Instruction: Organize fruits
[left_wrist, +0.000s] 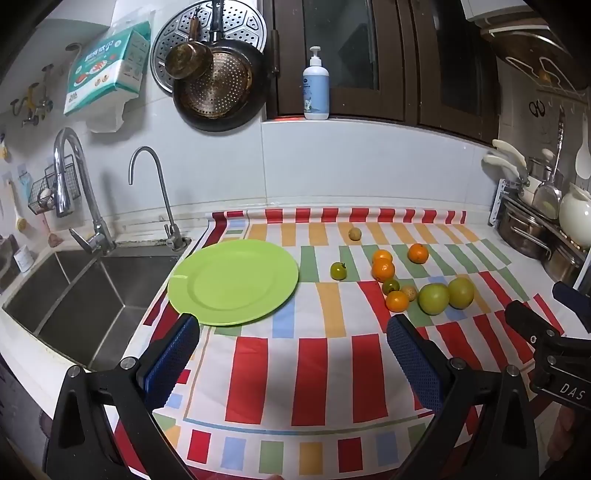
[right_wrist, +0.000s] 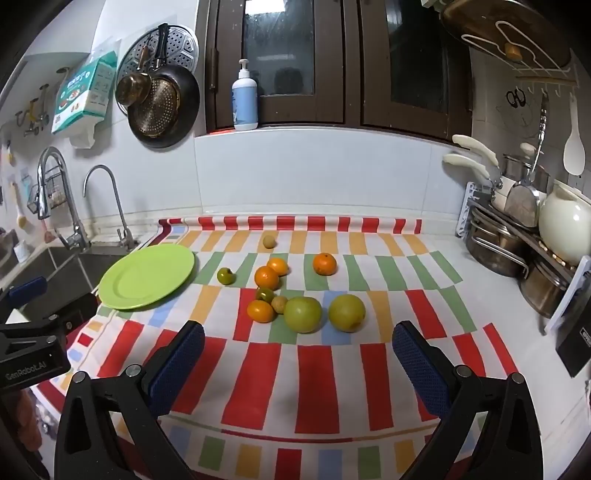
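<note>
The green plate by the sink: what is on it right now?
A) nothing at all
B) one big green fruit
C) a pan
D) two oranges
A: the green plate lies bare, while the oranges and the big green fruits all sit on the striped cloth to its right.
</note>
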